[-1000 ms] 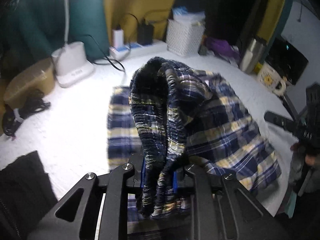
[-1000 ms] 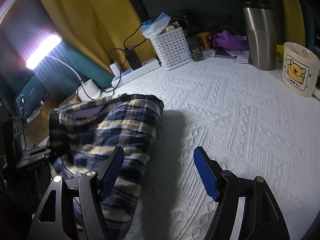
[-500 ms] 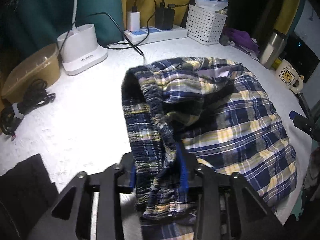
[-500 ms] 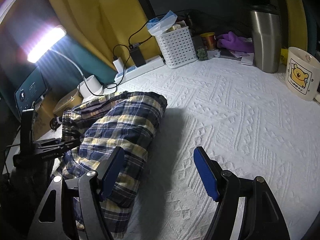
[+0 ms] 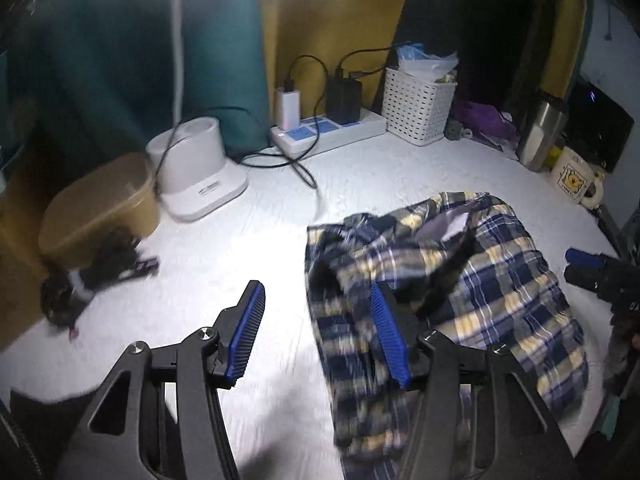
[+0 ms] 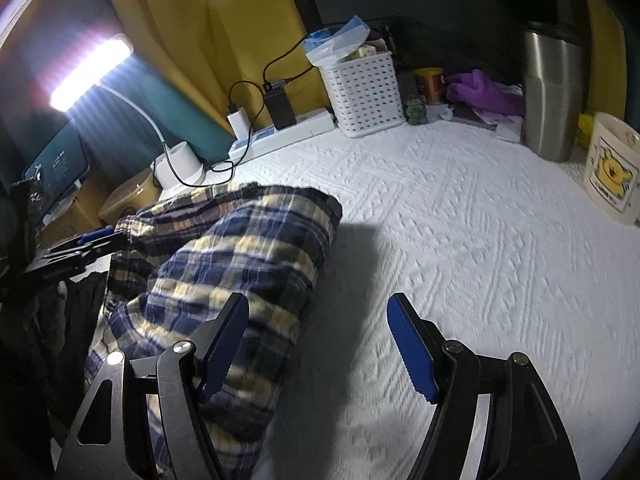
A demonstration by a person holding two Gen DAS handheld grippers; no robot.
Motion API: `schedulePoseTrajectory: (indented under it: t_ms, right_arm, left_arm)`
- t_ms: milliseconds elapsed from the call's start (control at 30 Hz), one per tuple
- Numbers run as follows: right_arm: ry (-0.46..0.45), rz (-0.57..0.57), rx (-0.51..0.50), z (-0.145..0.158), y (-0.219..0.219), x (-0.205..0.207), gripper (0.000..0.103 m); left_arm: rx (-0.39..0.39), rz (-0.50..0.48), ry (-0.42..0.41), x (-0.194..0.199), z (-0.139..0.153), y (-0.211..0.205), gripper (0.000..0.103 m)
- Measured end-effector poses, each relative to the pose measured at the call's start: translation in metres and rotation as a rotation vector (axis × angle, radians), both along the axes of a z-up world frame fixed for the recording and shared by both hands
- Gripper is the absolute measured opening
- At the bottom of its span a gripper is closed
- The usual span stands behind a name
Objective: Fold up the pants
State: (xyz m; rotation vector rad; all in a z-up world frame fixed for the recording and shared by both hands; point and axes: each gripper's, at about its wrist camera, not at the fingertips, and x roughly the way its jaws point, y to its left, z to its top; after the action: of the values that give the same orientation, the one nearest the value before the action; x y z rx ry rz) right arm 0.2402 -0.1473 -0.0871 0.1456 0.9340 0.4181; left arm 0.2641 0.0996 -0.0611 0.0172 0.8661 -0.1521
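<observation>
Left wrist view: pants [image 5: 460, 292] lie bunched at four o'clock on the tabletop [image 5: 240, 240], one fold laid, more needed. Left gripper [image 5: 320, 332] has just opened, empty; right gripper [image 6: 316, 340] spread, empty.

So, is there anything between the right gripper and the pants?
Nothing visible. The right gripper is open right beside the plaid pants, and its left finger already overlaps the fabric in the right wrist view.
</observation>
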Motion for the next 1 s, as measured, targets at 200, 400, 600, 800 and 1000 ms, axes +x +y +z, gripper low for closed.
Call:
schedulePoseTrajectory:
  t_ms: [200, 400, 600, 800, 1000]
  right_arm:
    - [-0.012, 0.048, 0.01, -0.004, 0.014, 0.026, 0.073]
    - [0.007, 0.08, 0.018, -0.017, 0.022, 0.062, 0.047]
    - [0.052, 0.096, -0.006, -0.036, 0.029, 0.089, 0.039]
    - [0.065, 0.081, -0.042, -0.047, 0.033, 0.098, 0.039]
    - [0.043, 0.037, -0.058, -0.04, 0.027, 0.1, 0.039]
  left_arm:
    - [0.025, -0.053, 0.015, 0.026, -0.011, -0.012, 0.055]
    - [0.015, -0.089, 0.023, 0.045, -0.019, -0.015, 0.031]
    - [0.004, -0.093, 0.043, 0.061, -0.03, -0.012, 0.025]
    - [-0.049, -0.065, 0.066, 0.076, -0.036, -0.003, 0.026]
    - [-0.131, -0.006, 0.093, 0.078, -0.034, 0.015, 0.049]
